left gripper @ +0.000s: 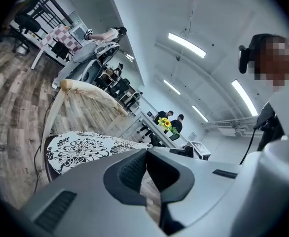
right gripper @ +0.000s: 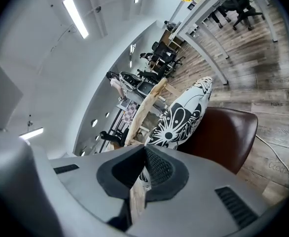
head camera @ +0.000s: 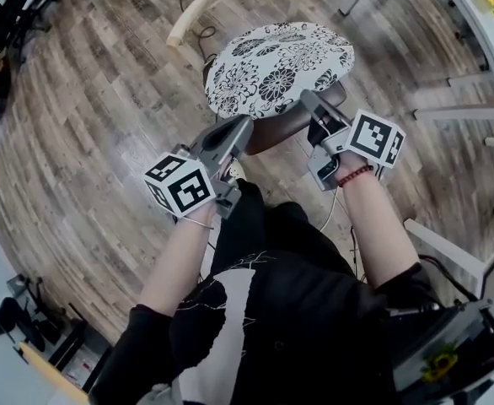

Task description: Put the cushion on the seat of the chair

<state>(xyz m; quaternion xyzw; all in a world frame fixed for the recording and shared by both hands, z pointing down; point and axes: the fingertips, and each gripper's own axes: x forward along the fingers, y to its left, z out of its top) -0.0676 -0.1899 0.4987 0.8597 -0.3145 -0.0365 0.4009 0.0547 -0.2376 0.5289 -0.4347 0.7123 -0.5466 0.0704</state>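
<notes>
Cushion (head camera: 279, 67) on chair (head camera: 285, 131) seat | just beyond left gripper (head camera: 245, 126), right gripper (head camera: 308, 99) | both closed, empty

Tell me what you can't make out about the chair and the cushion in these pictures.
- Head view: the cushion covers most of the chair seat; the legs are hidden beneath both.
- Left gripper view: the left gripper blocks the cushion's near edge and the seat below.
- Right gripper view: the right gripper hides the cushion's lower end and part of the seat.
</notes>
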